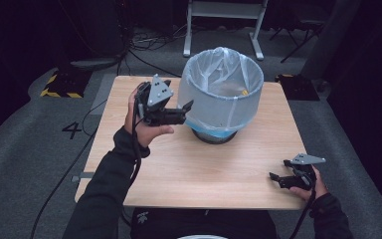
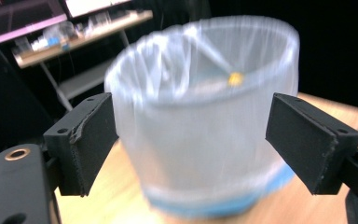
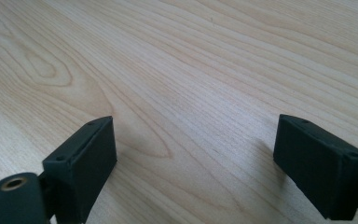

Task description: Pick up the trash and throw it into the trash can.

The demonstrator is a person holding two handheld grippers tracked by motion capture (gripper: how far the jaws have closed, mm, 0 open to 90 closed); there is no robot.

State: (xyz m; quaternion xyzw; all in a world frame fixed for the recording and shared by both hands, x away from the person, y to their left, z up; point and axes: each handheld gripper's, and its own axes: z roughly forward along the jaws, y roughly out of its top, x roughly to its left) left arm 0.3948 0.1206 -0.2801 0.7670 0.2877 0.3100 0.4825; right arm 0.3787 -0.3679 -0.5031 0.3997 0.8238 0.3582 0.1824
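A round bin (image 1: pixel 222 99) lined with a clear plastic bag stands at the back middle of the wooden table (image 1: pixel 179 169). A small yellow scrap (image 1: pixel 245 92) lies inside it. My left gripper (image 1: pixel 185 112) hovers just left of the bin, pointing at its side, jaws apart with nothing between them. In the left gripper view the bin (image 2: pixel 205 135) looms blurred beyond the open jaws, the yellow scrap (image 2: pixel 235 78) showing through the bag. My right gripper (image 1: pixel 274 178) rests low at the table's front right corner, jaws wide over bare wood (image 3: pixel 177 93).
A dark base ring (image 1: pixel 214 137) sits under the bin, with a blue band around the bag's bottom. The table ends close to my right hand. A white metal frame (image 1: pixel 224 25) and cables stand on the grey floor behind.
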